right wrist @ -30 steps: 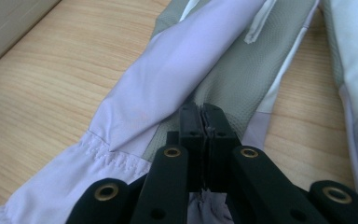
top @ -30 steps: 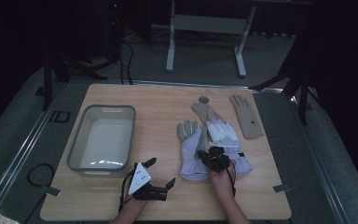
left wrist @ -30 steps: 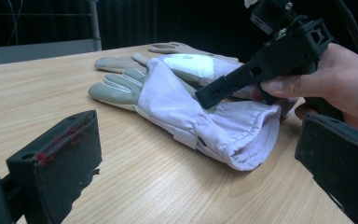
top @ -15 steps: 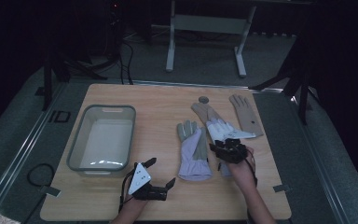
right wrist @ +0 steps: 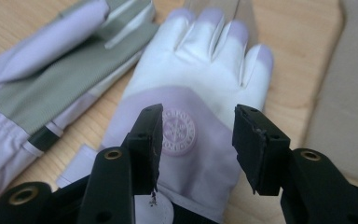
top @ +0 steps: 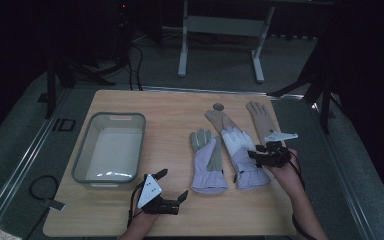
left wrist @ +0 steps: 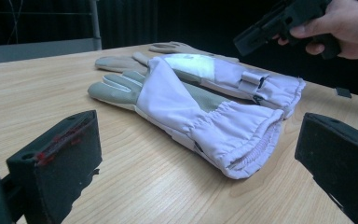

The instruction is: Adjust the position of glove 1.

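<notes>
— What's ahead of the right hand-held gripper [top: 258, 153]?

— A lavender and white fabric glove lying back-up [right wrist: 200, 84], with a round embossed badge showing between the jaws. The jaws are spread, hovering just above its cuff and pinching nothing. To its left lies a second lavender glove with a grey palm [top: 207, 161], the two touching side by side.

— And the left hand-held gripper [top: 176, 186]?

— Jaws wide apart and empty, low over the light wooden tabletop [top: 155, 107]. The grey-palmed glove's gathered cuff [left wrist: 247, 140] lies just ahead of it.

— Any containers?

— One clear rectangular plastic bin [top: 111, 148], beyond the left gripper and to its left. Nothing lies inside.

— Anything else?

— Two tan gloves [top: 261, 119] beyond the right gripper.
</notes>
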A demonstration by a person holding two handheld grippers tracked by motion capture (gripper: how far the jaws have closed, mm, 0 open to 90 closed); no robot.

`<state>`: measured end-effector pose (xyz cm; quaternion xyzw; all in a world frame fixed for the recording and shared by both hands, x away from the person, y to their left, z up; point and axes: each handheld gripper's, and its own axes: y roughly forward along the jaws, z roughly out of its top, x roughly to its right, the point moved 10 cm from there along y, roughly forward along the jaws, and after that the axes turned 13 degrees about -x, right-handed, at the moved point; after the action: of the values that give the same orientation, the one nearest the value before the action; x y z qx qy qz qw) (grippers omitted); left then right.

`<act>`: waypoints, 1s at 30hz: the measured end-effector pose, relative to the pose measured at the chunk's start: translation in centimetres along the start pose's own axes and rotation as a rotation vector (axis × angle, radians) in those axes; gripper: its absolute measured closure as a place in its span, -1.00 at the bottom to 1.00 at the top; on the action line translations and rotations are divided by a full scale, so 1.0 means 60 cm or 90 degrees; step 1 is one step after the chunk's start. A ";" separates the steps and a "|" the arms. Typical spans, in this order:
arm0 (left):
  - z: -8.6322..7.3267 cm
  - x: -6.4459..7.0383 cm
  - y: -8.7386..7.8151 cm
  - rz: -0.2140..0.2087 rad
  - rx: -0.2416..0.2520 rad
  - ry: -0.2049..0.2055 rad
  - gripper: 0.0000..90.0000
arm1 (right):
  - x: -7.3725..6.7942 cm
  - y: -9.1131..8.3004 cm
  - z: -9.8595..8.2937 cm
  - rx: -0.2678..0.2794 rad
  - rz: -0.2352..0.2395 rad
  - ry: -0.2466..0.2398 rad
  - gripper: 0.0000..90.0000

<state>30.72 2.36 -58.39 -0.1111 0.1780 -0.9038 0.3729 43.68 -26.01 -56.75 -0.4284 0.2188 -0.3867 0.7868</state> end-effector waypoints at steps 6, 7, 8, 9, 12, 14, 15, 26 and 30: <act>0.000 0.000 0.000 0.000 0.000 -0.002 -1.00 | -0.010 0.035 -0.007 -0.009 0.050 -0.006 0.05; 0.000 0.000 0.000 0.000 0.000 -0.002 -1.00 | -0.011 0.050 -0.012 -0.024 0.048 -0.013 0.04; 0.000 0.000 0.000 0.000 0.000 -0.002 -1.00 | -0.011 0.050 -0.012 -0.024 0.048 -0.013 0.04; 0.000 0.000 0.000 0.000 0.000 -0.001 -1.00 | -0.011 0.056 -0.013 -0.027 0.048 -0.015 0.03; 0.000 0.000 0.000 -0.001 0.000 -0.001 -1.00 | -0.012 0.067 -0.019 -0.021 0.044 -0.021 0.16; 0.000 0.000 0.000 -0.001 0.001 -0.001 -1.00 | -0.015 0.069 -0.023 -0.005 0.053 -0.021 0.31; 0.000 0.000 0.000 -0.001 0.000 -0.001 -1.00 | -0.017 0.068 -0.025 0.001 0.056 -0.015 0.36; 0.000 -0.001 0.000 0.001 -0.001 -0.002 -1.00 | -0.032 0.039 -0.024 0.013 0.043 0.038 0.77; 0.000 -0.001 0.000 0.001 -0.001 -0.001 -1.00 | -0.031 -0.005 -0.011 0.044 0.053 0.062 0.77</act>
<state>30.73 2.38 -58.41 -0.1122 0.1784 -0.9032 0.3739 41.97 -24.98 -56.82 -0.3726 0.2610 -0.3814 0.8047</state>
